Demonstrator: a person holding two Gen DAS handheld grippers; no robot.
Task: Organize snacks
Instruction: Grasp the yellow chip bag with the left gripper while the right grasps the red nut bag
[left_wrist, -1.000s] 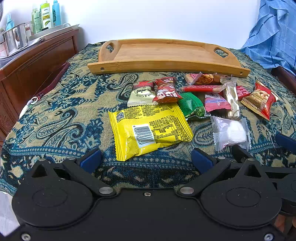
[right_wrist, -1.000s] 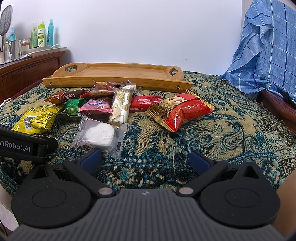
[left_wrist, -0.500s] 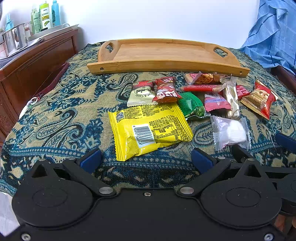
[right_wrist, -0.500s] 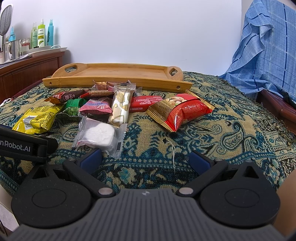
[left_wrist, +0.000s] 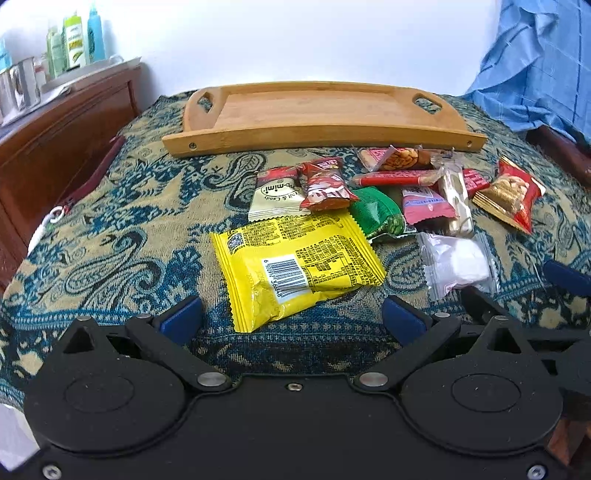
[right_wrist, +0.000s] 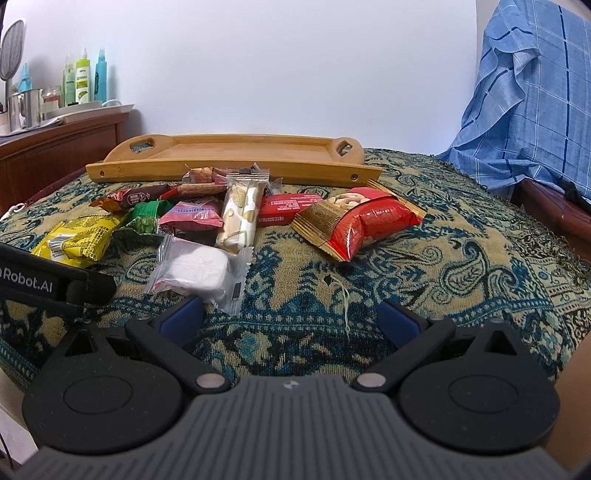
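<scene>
— Holding anything in your left gripper (left_wrist: 291, 314)?

— No. Your left gripper's blue-tipped fingers are spread wide and empty, with the flat yellow foil snack packet (left_wrist: 295, 266) on the blue-and-tan paisley cloth (left_wrist: 110, 240) just ahead of them.

— And your right gripper (right_wrist: 290, 314)?

— Wide apart too, empty, beside the clear-wrapped white snack (right_wrist: 197, 269). The red-and-gold peanut bag (right_wrist: 360, 223) lies near the bare bamboo tray (right_wrist: 236, 168).

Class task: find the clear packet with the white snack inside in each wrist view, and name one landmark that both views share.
Left wrist: the clear packet lies right of centre, beside the yellow packet.
Right wrist: the clear packet lies left of centre, nearest the camera.
Shared landmark: the wooden tray behind the snacks.
</scene>
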